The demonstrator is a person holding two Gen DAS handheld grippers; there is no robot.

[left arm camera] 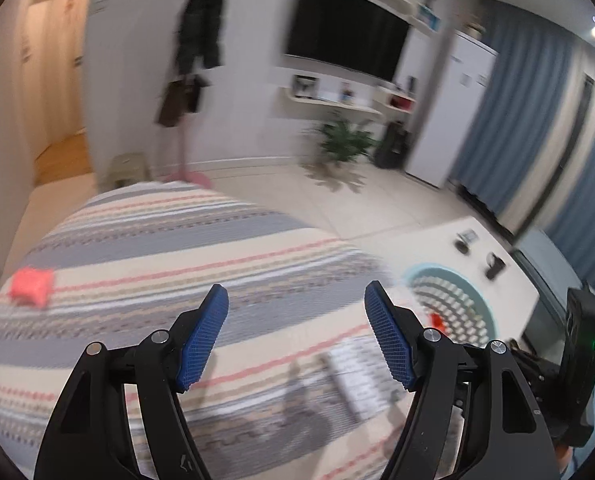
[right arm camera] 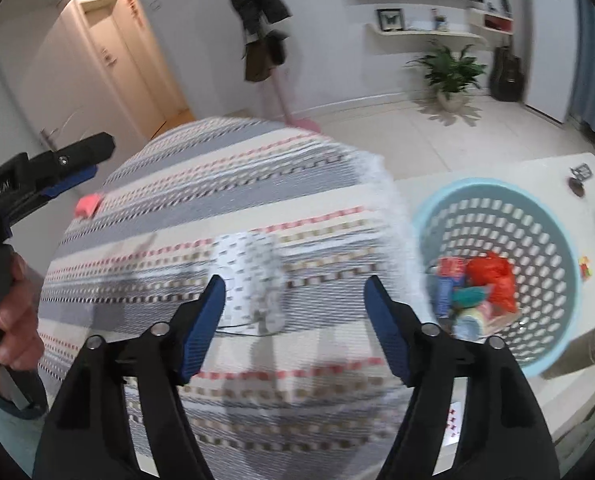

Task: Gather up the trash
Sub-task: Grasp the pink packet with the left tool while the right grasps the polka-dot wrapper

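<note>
Striped rug (right arm camera: pixel 257 184) below; left claw (left arm camera: pixel 296 336) wide open, empty; right claw (right arm camera: pixel 293 330) likewise.

striped rug (right arm camera: pixel 257 184) motion-blurred; white patterned item (right arm camera: pixel 249 280) on it unreadable; basket (left arm camera: pixel 449 300) contents mostly hidden from left wrist.

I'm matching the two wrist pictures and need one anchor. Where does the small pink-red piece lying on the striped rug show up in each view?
Left wrist: the pink-red piece lies far left on the striped rug, left of the open left hand-held gripper.
Right wrist: it sits at the rug's upper left edge, just below the other gripper's tip.
Shared landmark: the light blue basket beside the rug's right edge.
</note>
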